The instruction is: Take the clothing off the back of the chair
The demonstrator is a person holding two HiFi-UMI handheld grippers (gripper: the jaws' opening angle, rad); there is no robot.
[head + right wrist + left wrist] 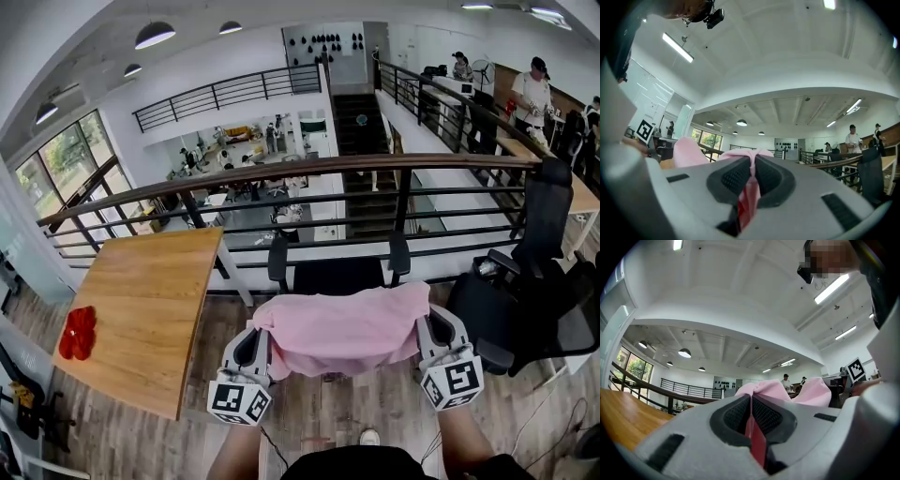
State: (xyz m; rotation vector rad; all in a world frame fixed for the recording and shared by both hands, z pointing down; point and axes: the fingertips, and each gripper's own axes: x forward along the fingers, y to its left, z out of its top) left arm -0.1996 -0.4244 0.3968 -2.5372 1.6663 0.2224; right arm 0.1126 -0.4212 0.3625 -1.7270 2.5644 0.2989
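Observation:
A pink garment hangs stretched between my two grippers, lifted in front of a black office chair whose armrests and seat show behind it. My left gripper is shut on the garment's left end, and pink cloth bunches out past its black pads. My right gripper is shut on the right end, with pink fabric pinched between its pads. Both grippers point slightly upward. The chair's back is hidden behind the cloth.
A wooden table stands at the left with a red object on it. A second black chair sits close on the right. A railing runs behind the chair. People stand at the far right.

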